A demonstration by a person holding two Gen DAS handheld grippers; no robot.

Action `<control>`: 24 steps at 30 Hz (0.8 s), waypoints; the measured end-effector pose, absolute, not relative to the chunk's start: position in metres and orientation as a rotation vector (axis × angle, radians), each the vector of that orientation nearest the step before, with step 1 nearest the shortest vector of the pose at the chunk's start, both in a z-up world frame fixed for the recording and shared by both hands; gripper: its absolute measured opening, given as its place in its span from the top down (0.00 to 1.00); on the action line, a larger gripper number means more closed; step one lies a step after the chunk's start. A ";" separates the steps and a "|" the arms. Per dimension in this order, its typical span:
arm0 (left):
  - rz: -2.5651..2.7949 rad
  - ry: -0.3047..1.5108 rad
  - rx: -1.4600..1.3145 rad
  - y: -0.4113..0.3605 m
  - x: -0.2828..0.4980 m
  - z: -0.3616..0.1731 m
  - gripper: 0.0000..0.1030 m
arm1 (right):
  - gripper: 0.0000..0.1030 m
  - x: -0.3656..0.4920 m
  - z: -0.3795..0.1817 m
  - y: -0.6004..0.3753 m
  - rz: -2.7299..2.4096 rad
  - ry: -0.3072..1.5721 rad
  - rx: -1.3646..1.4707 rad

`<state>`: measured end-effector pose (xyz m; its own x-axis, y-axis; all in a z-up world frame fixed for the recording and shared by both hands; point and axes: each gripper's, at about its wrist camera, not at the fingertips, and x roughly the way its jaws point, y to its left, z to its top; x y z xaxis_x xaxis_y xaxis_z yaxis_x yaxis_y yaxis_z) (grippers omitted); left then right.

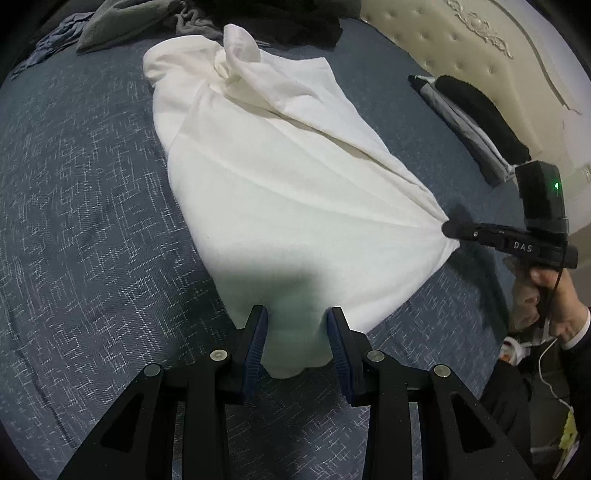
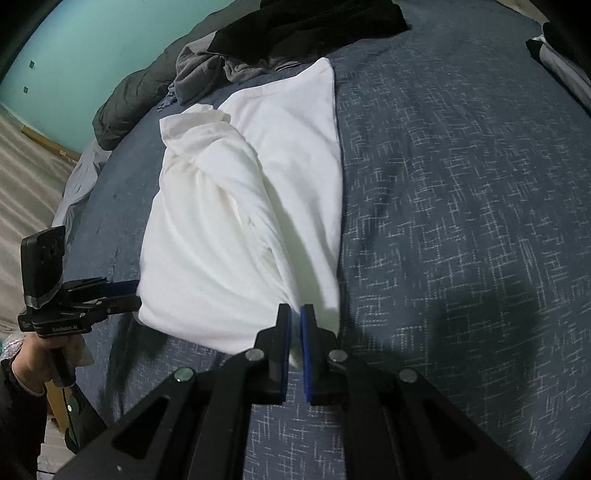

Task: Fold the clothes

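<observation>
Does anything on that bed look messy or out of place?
Yes: the white garment's far end is bunched into a twisted knot rather than lying flat, and beyond it dark clothes lie in a crumpled heap.

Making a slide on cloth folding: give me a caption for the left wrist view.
Left tongs straddle the white garment's near corner while right tongs pinch another on the blue bedspread.

The left hand-held gripper (image 1: 297, 314), low in its frame, stands partly parted; the right hand-held gripper (image 2: 295, 312), lower centre, is pinched nearly closed.
</observation>
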<state>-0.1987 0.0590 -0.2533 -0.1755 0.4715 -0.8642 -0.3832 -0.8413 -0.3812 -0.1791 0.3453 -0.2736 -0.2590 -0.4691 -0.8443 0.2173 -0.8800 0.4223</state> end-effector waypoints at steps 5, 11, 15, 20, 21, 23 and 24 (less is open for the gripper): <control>2.069 -0.109 -1.536 0.058 -0.197 -0.252 0.64 | 0.95 -0.181 -0.281 0.349 -2.132 -0.339 1.608; 2.169 -0.178 -1.467 0.033 -0.200 -0.238 0.64 | 0.89 -0.194 -0.239 0.361 -2.277 -0.288 1.527; 2.244 -0.272 -1.447 0.012 -0.207 -0.240 0.64 | 0.75 -0.219 -0.221 0.324 -2.269 -0.156 1.465; 2.290 -0.312 -1.413 0.003 -0.209 -0.245 0.63 | 0.66 -0.254 -0.216 0.256 -2.243 0.028 1.392; 2.295 -0.316 -1.404 0.002 -0.209 -0.246 0.62 | 0.65 -0.261 -0.216 0.240 -2.243 0.085 1.371; 2.303 -0.318 -1.384 -0.001 -0.208 -0.248 0.61 | 0.63 -0.272 -0.218 0.213 -2.243 0.179 1.330; 2.307 -0.317 -1.378 0.000 -0.208 -0.250 0.60 | 0.61 -0.277 -0.220 0.201 -2.241 0.220 1.310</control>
